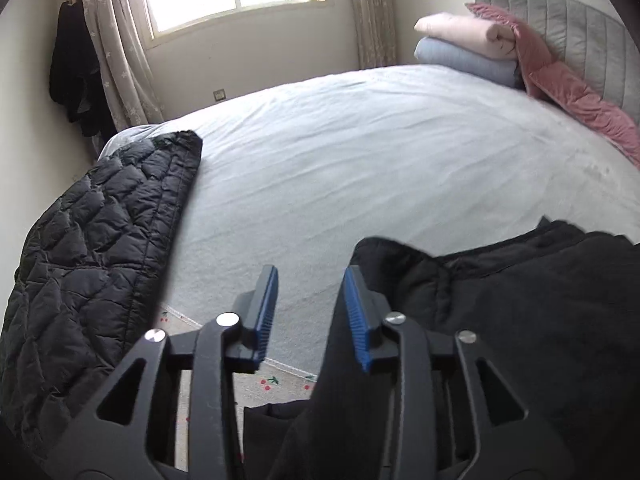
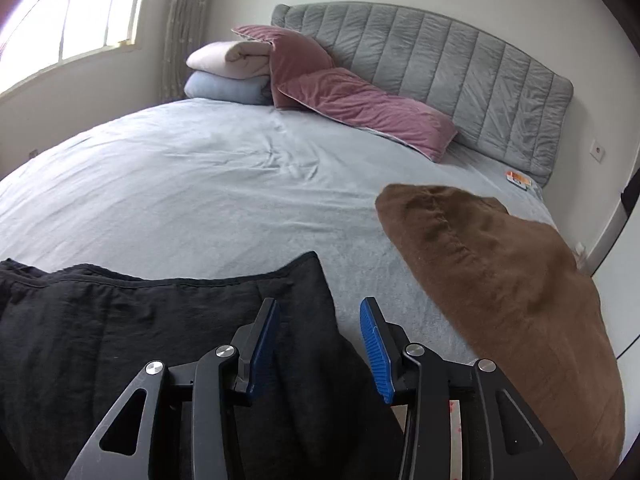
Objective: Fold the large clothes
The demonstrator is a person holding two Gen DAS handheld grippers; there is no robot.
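Observation:
A black garment (image 1: 500,300) lies at the near edge of the bed, hanging partly over it; it also shows in the right wrist view (image 2: 160,320). My left gripper (image 1: 312,280) is open just above the garment's left corner, its right finger over the cloth. My right gripper (image 2: 320,312) is open over the garment's right corner, holding nothing. A black quilted jacket (image 1: 100,240) lies folded at the bed's left edge. A brown garment (image 2: 500,280) lies folded at the bed's right edge.
The bed (image 1: 360,152) has a pale blue sheet. Folded pink and blue blankets (image 2: 228,72), a pink pillow (image 2: 360,108) and a grey headboard (image 2: 460,64) are at the far end. Dark clothes (image 1: 76,72) hang by the window curtain.

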